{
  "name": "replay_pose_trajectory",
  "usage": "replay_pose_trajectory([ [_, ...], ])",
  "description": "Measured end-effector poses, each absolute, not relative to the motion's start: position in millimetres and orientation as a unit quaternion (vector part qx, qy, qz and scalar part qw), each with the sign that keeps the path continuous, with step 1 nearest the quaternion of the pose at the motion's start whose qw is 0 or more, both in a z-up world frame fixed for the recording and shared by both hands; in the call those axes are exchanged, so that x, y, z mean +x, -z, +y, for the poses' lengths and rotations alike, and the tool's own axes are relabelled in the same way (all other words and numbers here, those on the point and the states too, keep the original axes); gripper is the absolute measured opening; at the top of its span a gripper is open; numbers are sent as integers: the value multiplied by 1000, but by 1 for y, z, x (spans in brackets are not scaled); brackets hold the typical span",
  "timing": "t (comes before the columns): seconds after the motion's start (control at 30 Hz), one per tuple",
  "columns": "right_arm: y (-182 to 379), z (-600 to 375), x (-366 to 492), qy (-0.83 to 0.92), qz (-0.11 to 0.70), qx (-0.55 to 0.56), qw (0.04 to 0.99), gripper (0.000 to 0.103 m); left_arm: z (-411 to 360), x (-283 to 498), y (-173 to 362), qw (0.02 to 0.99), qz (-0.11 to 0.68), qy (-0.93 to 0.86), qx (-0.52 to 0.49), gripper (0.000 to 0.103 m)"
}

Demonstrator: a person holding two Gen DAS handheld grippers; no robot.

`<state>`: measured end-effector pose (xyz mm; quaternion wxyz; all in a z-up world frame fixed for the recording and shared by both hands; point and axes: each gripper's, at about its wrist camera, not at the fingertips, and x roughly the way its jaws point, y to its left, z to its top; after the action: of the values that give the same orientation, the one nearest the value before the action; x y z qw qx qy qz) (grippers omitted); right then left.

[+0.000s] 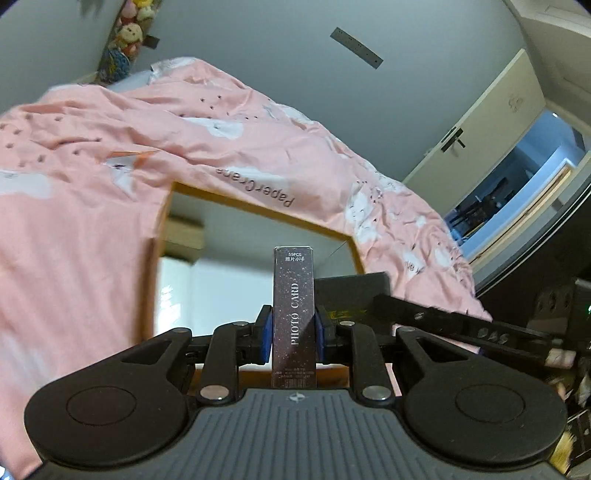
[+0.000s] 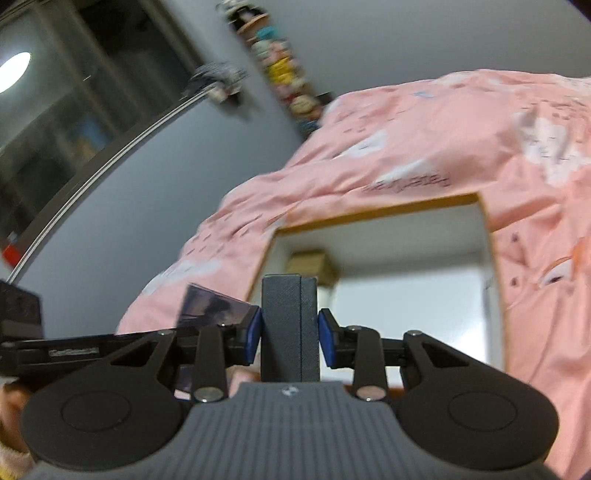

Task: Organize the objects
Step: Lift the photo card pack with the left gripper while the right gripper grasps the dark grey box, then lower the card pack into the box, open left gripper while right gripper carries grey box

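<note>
Holding a narrow dark box, the left hand-held gripper has its two blue pads pressed on the long sides of it, so the jaws stand only a little apart, as wide as the box. This photo card box stands upright between the pads, with the words "PHOTO CARD" printed along its front, and it is lifted in front of the camera, resting on nothing that can be seen.

The right hand-held gripper is closed in the same way on a grey box, which also stands upright between the blue pads. Its left pad touches the box; on the right side the pad is very near, and a thin gap may be there, but the blur makes it hard to tell. In the right wrist view the photo card box shows at the left, tilted, just beside the grey box, with the black arm of the left hand-held gripper below it.

Behind both boxes there is a large pink cloth with white shapes and printed letters. It hangs around a mirror with a wooden frame. A grey wall is behind, with a column of soft toys in the upper part of it, and a white door is at the right in the left wrist view.
</note>
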<state>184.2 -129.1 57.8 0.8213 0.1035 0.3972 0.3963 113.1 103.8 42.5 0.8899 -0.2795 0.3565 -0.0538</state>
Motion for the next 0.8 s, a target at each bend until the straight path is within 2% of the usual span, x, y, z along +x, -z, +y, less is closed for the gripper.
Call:
replay_pose_trajectory([
  [0.13,-34,-123,209,-351,418,103,832,35,85,162,-13,879,389,48,-272,25],
  [0.4,13,-122,236,-313,457,99,827,35,87,199,65,826,460,22,-325,25],
  [0.8,43,-112,248,-307,483,86,816,35,82,204,92,804,524,-8,-279,25],
])
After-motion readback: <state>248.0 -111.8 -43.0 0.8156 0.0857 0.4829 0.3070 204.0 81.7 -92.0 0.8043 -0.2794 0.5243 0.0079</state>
